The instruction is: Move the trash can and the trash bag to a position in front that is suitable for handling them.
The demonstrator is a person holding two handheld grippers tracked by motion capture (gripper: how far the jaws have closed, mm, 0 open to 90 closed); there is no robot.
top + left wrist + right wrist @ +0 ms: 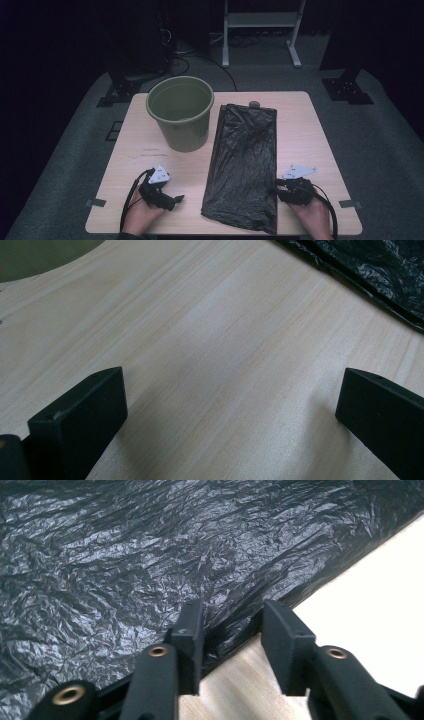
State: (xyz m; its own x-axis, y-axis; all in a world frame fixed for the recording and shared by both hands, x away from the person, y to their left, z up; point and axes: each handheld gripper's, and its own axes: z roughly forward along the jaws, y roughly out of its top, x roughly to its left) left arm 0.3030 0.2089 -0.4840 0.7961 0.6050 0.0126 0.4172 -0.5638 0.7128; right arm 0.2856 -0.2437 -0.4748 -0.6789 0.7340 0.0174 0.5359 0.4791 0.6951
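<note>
A crinkled black plastic bag (245,165) lies flat on the table.

Bag (150,555) thin black plastic, crinkled w/ glossy sheen; table (225,340) pale wood, smooth matt, fine grain; bin (181,120) olive plastic, smooth, semi-matt; right gripper (230,625) & left gripper (230,405) jaws matt black plastic.

The wooden worktop (310,130) holds a green bucket (181,117) beyond the left tongs (172,200). A flat black bag (245,165) lies between both tongs, its edge right at the right tongs (278,192).
</note>
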